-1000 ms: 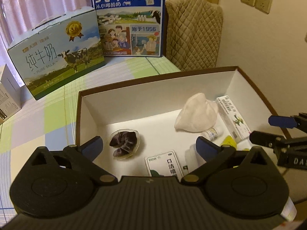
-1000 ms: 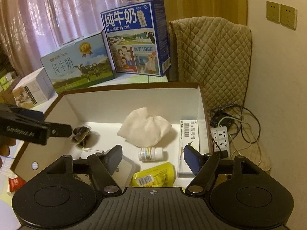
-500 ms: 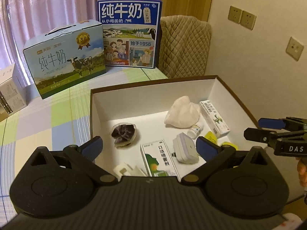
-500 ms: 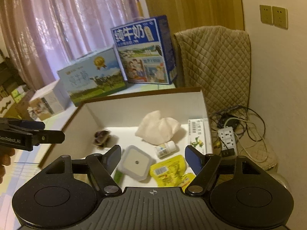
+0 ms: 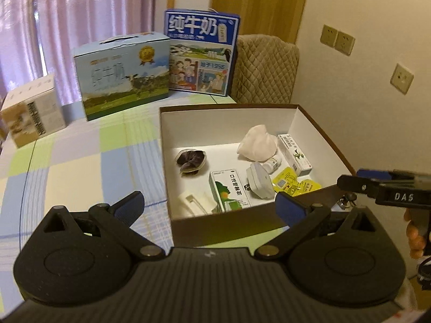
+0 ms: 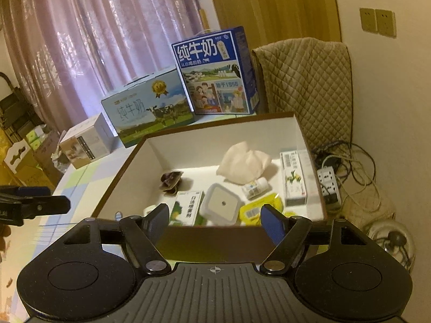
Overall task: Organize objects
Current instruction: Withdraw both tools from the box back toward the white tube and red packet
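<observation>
Checked tablecloth [image 5: 80,161] covers the table, with two milk cartons [image 5: 124,75] standing at its far edge before pink curtains [image 6: 94,40]. On it sits a brown-rimmed white box [image 5: 226,123] holding a crumpled tissue [image 5: 258,144], a green spray carton [image 5: 229,188], a white plug adapter [image 5: 258,180], yellow sachets [image 5: 288,181] and a small bottle [image 6: 254,187]. Left gripper [image 5: 208,203] and right gripper [image 6: 215,218] both hang spread and empty just before the box's near wall.

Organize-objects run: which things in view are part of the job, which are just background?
Job:
- open box
- crumpled tissue
- white plug adapter
- green-and-white spray carton
- small white bottle
- yellow sachets
- tall white carton
- dark wrapped snack

Background:
- two milk cartons
- small cardboard box
- quilted chair cover
- power strip
</observation>
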`<state>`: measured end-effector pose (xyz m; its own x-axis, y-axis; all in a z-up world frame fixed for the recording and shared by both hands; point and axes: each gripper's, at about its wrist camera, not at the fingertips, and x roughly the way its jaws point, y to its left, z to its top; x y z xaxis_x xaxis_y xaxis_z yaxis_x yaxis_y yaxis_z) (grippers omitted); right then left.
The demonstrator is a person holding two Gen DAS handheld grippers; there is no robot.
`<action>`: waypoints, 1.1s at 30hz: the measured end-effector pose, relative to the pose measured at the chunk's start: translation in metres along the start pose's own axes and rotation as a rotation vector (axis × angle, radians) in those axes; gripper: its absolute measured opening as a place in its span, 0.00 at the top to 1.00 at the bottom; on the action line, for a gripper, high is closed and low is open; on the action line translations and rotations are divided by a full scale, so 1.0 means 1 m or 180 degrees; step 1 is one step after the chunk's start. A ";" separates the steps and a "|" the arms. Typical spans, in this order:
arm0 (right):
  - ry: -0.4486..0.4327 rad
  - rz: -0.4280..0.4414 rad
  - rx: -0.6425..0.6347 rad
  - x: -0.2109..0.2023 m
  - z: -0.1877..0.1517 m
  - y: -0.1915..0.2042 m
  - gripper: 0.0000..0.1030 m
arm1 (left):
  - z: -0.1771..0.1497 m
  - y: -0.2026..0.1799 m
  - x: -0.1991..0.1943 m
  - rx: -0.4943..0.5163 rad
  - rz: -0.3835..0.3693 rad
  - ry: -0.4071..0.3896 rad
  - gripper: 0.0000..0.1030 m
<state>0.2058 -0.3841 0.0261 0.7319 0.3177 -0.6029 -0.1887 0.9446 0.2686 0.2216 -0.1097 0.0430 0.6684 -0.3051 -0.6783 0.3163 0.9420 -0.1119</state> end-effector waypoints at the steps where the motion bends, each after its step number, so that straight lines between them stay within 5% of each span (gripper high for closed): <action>1: 0.0004 0.0012 0.0026 -0.002 -0.003 0.003 0.30 | -0.003 0.003 -0.005 -0.0052 -0.0001 -0.0007 0.01; 13: 0.0084 0.0158 0.0061 -0.007 -0.031 0.038 0.30 | -0.049 0.028 -0.040 -0.0386 0.0209 0.0004 0.01; 33: 0.0650 0.0351 -0.0165 0.029 -0.100 0.093 0.30 | -0.138 0.085 -0.047 -0.0920 0.0627 0.0517 0.01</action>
<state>0.1438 -0.2784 -0.0414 0.5583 0.4242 -0.7130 -0.2973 0.9046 0.3055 0.1243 0.0044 -0.0351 0.5748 -0.1101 -0.8109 -0.0257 0.9880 -0.1525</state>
